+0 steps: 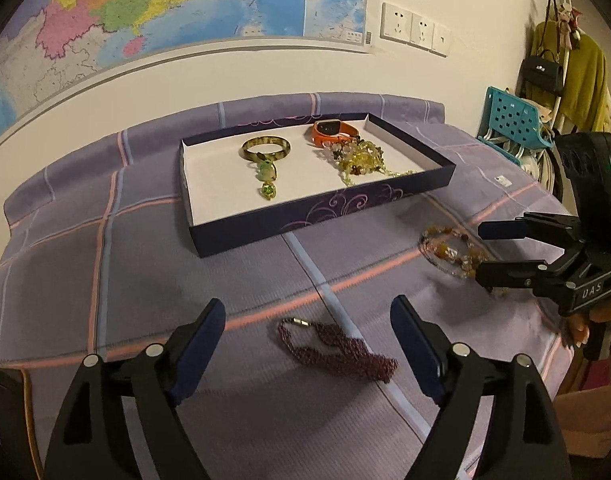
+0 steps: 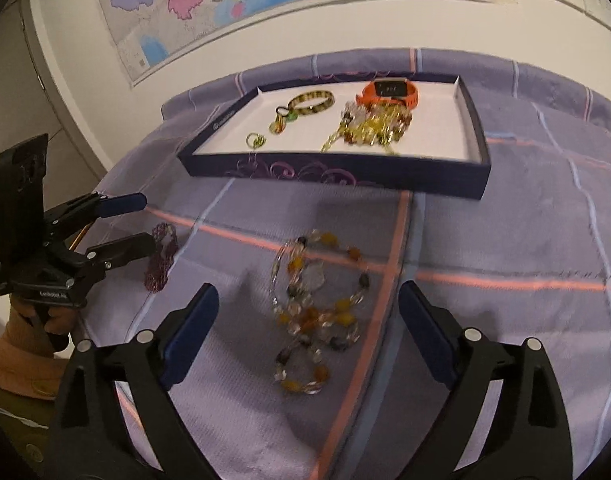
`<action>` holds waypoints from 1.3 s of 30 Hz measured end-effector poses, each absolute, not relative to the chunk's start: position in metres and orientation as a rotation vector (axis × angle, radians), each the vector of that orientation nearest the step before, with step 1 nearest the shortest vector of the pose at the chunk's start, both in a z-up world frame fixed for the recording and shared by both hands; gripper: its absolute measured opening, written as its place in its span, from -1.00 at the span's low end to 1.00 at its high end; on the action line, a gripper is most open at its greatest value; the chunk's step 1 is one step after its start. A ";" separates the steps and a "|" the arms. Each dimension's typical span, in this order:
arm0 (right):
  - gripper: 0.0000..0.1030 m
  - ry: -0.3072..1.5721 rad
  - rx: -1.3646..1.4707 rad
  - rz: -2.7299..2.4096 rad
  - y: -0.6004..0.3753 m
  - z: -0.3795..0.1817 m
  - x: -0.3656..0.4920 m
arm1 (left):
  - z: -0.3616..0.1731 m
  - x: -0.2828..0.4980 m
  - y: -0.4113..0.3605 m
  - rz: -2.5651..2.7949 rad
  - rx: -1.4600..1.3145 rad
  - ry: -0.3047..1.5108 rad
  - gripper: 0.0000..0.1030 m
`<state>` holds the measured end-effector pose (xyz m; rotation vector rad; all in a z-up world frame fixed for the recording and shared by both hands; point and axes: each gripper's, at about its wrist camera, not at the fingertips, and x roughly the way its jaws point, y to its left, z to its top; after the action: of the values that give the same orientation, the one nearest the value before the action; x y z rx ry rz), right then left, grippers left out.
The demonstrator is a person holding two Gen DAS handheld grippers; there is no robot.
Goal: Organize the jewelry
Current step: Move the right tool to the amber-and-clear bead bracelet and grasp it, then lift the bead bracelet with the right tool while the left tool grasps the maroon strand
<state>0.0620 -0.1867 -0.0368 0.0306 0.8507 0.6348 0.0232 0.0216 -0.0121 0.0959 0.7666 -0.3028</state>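
Note:
A dark purple tray (image 1: 317, 216) (image 2: 345, 178) with a white floor holds a green bangle (image 1: 265, 148), a green pendant (image 1: 268, 174), an orange watch (image 1: 334, 131) and a heap of yellow beads (image 1: 359, 158). A maroon beaded necklace (image 1: 341, 346) (image 2: 159, 258) lies on the cloth between my left gripper's (image 1: 307, 322) open fingers. An amber and clear bead necklace (image 2: 313, 312) (image 1: 451, 254) lies on the cloth between my right gripper's (image 2: 307, 310) open fingers. Both grippers are empty and just above the cloth.
The purple checked cloth (image 1: 105, 264) covers the table, which ends at a white wall with a map (image 1: 165, 8). A teal basket (image 1: 513, 122) and hanging clothes (image 1: 581, 80) stand at the right edge.

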 end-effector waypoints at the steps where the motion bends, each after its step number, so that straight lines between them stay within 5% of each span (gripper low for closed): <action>1: 0.75 0.851 0.024 0.633 -0.186 -0.037 0.060 | -0.014 0.022 0.021 -0.305 0.095 0.771 0.59; 16: 0.78 0.860 -0.096 0.619 -0.164 -0.041 0.054 | -0.020 0.016 0.016 -0.306 0.107 0.803 0.59; 25: 0.05 0.835 -0.204 0.544 -0.156 -0.040 0.055 | -0.021 0.018 0.021 -0.300 0.083 0.817 0.59; 30: -0.52 0.832 -0.187 0.541 -0.164 -0.039 0.057 | -0.021 0.017 0.020 -0.308 0.086 0.814 0.59; 33: -0.70 0.849 -0.116 0.570 -0.172 -0.038 0.060 | -0.020 0.016 0.019 -0.329 0.090 0.812 0.59; 39: -0.74 0.874 0.046 0.634 -0.188 -0.040 0.065 | -0.021 0.011 0.014 -0.408 0.109 0.826 0.58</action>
<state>0.0649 -0.1878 -0.0399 0.0461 0.8737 0.6335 0.0111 0.0135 -0.0211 0.1086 0.8256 -0.4080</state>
